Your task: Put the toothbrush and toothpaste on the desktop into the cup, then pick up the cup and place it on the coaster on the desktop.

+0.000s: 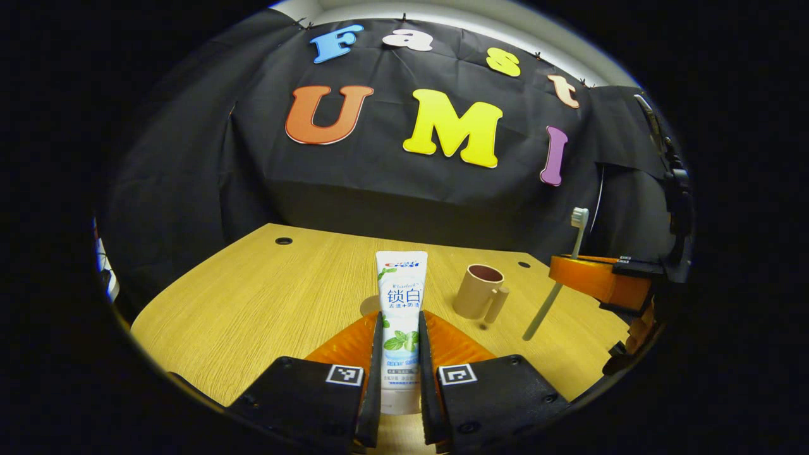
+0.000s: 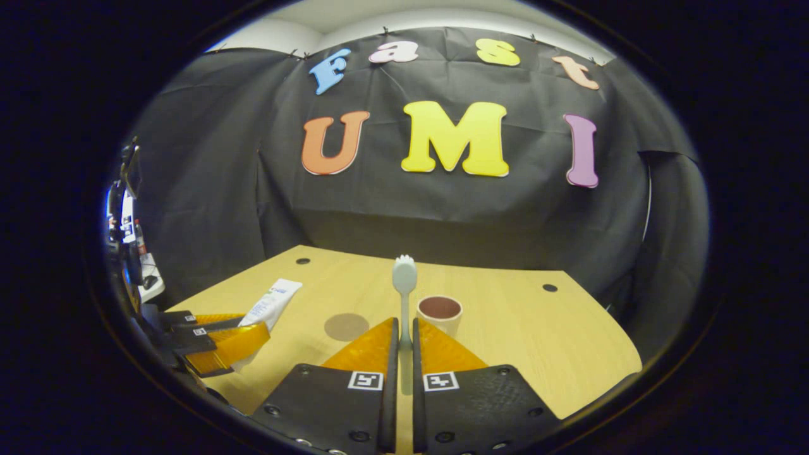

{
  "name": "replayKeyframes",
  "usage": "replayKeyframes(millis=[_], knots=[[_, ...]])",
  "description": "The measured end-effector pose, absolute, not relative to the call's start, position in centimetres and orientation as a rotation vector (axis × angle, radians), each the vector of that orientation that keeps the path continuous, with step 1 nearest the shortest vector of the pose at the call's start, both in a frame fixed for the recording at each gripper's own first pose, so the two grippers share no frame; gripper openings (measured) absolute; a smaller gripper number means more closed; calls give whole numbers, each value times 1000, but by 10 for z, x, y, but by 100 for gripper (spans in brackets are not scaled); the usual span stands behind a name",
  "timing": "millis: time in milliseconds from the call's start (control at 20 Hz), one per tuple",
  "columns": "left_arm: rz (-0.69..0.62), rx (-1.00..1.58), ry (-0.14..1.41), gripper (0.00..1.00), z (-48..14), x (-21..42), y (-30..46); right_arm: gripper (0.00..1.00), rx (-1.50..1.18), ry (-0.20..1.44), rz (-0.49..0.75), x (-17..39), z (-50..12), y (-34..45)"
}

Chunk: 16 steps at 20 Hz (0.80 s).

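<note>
Toothpaste (image 1: 401, 316): nearest in left gripper view, clamped between both fingers of the left tongs (image 1: 401, 373); long axis upright toward 12 o'clock, crimped flat end up, lower end hidden between the fingers.
Left tongs state: narrowed onto the tube, pressing both sides; in right gripper view they sat at 9 o'clock (image 2: 243, 335) with the tube (image 2: 273, 302) slanting toward 1 o'clock.
Toothbrush (image 2: 404, 284): pinched in the right tongs (image 2: 404, 354), almost closed on the thin handle; bristle head up at 12 o'clock.
Toothbrush, left gripper view (image 1: 559, 278): at 3 o'clock, long axis steep, head up, handle end down toward 7 o'clock, off the surface (image 1: 265, 297).
Cup (image 1: 479, 291): upright on the surface, mouth open, handle toward camera; just beyond the brush in right gripper view (image 2: 440, 313).
Coaster (image 2: 346, 327): probably the flat round disc at 10 o'clock of the right tongs, bare.
Why held so: likely both items lifted lengthwise for dropping end-first into the cup mouth.
Progress: neither item in the cup yet.
</note>
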<state>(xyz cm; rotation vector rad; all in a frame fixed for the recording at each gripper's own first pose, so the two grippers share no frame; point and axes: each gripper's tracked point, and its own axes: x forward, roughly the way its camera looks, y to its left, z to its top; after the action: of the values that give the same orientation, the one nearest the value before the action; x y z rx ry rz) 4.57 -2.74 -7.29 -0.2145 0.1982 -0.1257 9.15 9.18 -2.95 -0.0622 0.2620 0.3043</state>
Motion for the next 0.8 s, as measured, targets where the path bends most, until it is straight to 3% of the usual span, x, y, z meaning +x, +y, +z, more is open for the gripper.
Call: replayKeyframes(millis=[400,800], knots=[[-150,-195,185,29,-76,78,-45,8,-51,185,299,186,10,86],[-140,-189,166,29,-77,105,-56,8,-33,268,278,270,-35,84]])
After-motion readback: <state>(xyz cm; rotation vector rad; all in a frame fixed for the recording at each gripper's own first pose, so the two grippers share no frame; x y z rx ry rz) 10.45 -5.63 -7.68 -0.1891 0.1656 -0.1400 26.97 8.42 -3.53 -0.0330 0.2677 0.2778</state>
